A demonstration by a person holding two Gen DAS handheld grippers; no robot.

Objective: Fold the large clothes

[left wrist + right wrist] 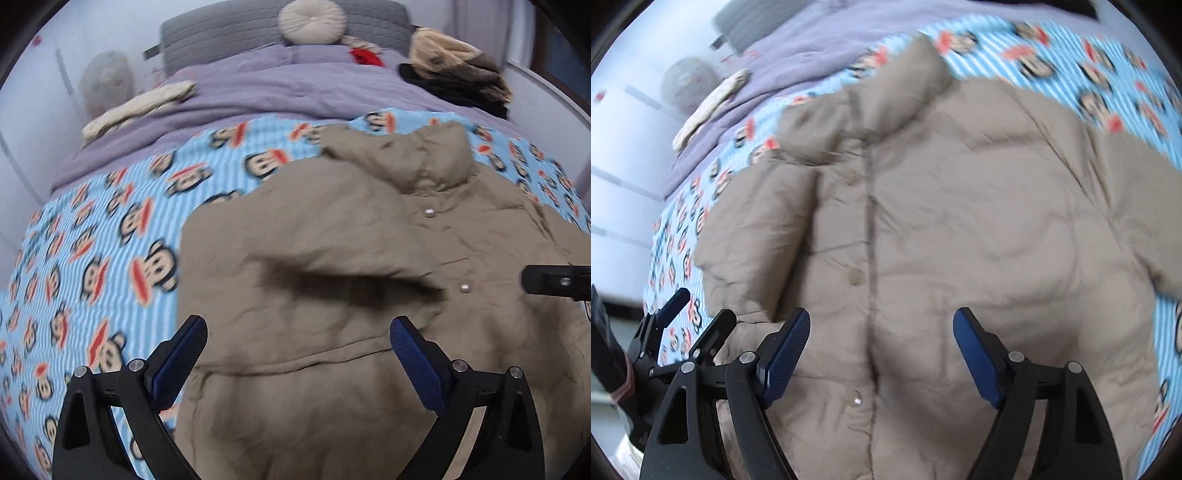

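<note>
a bed [229, 92] with a grey quilted headboard [229, 33] carries a lilac duvet [258, 88] and, nearer than it, a blue striped monkey-print blanket [92, 258]. a tan puffer jacket [332, 277] lies on that blanket, hood toward the headboard. a round beige cushion [312, 20] leans on the headboard; a cream garment [140, 105] and dark folded clothes [454, 81] lie on the duvet's edges.

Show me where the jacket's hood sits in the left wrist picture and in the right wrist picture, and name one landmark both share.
Left wrist view: the hood lies upper right of centre, at the top of the tan jacket, on the monkey-print blanket.
Right wrist view: the hood is upper centre, blurred.
Shared landmark: the cream cloth roll on the purple cover, upper left in both.
</note>
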